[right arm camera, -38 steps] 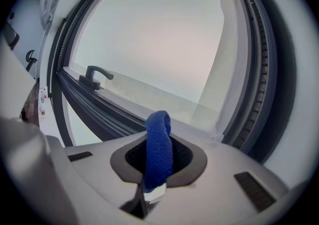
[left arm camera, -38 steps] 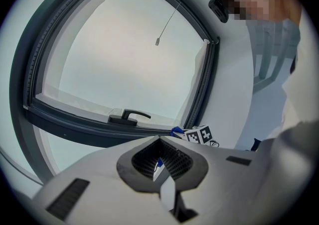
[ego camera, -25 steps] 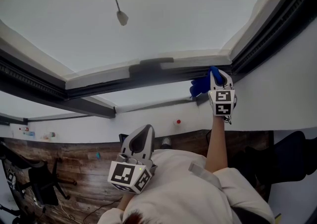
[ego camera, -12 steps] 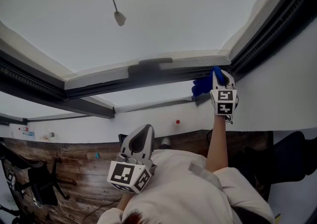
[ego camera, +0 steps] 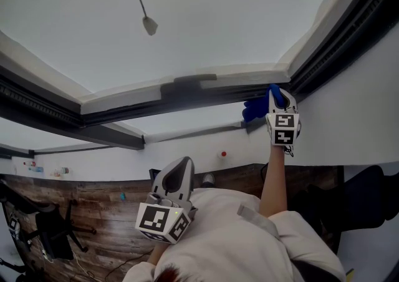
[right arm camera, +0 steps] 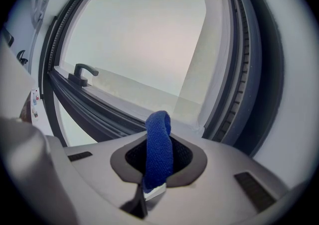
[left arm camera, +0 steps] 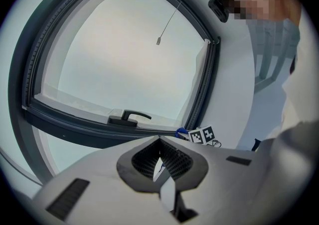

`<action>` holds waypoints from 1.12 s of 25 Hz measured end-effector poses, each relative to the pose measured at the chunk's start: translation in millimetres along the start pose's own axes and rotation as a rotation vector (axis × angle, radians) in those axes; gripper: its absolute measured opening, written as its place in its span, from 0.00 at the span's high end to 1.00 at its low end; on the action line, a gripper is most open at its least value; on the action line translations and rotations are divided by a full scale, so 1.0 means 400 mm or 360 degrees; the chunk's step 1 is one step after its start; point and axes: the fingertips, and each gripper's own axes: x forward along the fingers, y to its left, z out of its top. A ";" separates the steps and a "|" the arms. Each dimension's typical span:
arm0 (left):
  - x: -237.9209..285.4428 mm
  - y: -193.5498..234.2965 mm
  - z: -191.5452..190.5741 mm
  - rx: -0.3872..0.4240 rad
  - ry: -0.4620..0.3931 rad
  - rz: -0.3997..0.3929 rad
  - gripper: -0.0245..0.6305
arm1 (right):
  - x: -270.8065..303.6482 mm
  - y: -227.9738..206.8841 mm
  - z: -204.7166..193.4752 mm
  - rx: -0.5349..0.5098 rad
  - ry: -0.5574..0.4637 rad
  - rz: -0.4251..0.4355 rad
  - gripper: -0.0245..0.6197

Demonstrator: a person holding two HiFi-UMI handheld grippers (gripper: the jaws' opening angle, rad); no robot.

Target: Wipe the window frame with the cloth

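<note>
Moved: right gripper (ego camera: 274, 96) edged right toward corner | jaws clamped on blue terry cloth (ego camera: 254, 110) | dark grey window frame (ego camera: 187, 95) runs leftward from cloth | left gripper (ego camera: 177, 178) closed, empty, farther off

rail (ego camera: 218, 92): open between handle (left arm camera: 127, 117) and right gripper (ego camera: 273, 93) | right: frame corner (ego camera: 292, 84) blocks

We hold our right tool (ego camera: 275, 95) high on an outstretched arm, jaws clamped on the cloth (ego camera: 252, 110), our left tool (ego camera: 182, 163) low with jaws together.

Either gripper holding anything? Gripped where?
Right gripper shut on the blue cloth, pinching one end; the rest sticks out. Left gripper shut, empty.
</note>
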 end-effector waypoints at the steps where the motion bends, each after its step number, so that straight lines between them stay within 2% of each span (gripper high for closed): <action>1: 0.000 0.001 0.001 0.0000 0.0000 0.0002 0.95 | 0.000 -0.001 0.000 0.0000 -0.0002 -0.0002 0.89; 28: 0.024 -0.003 0.005 0.0002 0.0008 -0.0001 0.96 | 0.000 -0.060 -0.024 -0.0001 0.0056 -0.0090 0.88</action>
